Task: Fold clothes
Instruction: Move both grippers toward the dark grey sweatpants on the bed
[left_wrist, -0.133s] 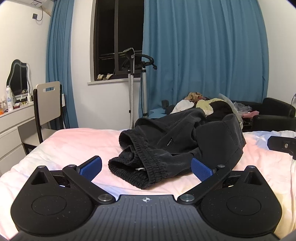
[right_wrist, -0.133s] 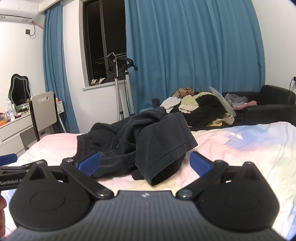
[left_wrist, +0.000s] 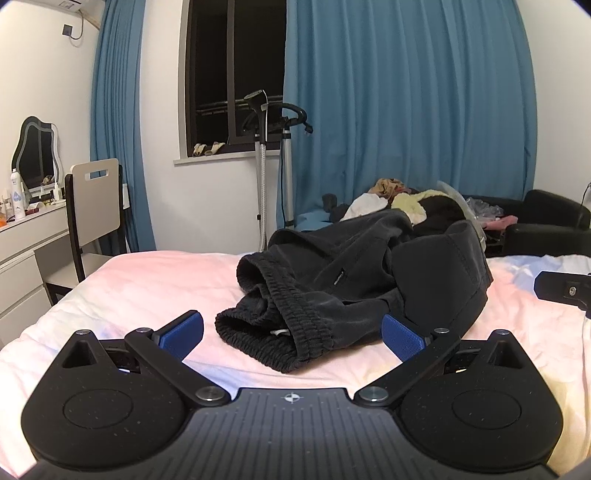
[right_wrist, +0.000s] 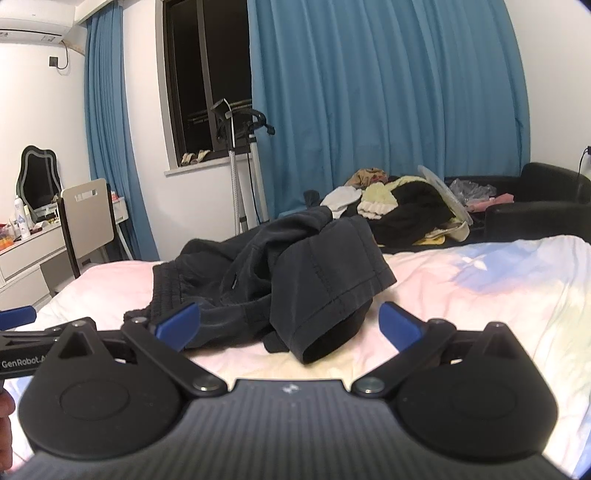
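A crumpled pair of dark grey trousers lies in a heap on the pale pink bed. Its elastic waistband faces my left gripper, which stands open just in front of it with nothing between the blue pads. In the right wrist view the same trousers show a hemmed leg end hanging toward my right gripper. That gripper is open and holds nothing. The left gripper's side shows at the left edge there, and part of the right one at the right edge of the left view.
Behind the bed a pile of mixed clothes lies beside a black armchair. A garment steamer stand rises by the window with blue curtains. At the left stand a chair and a white dresser with a mirror.
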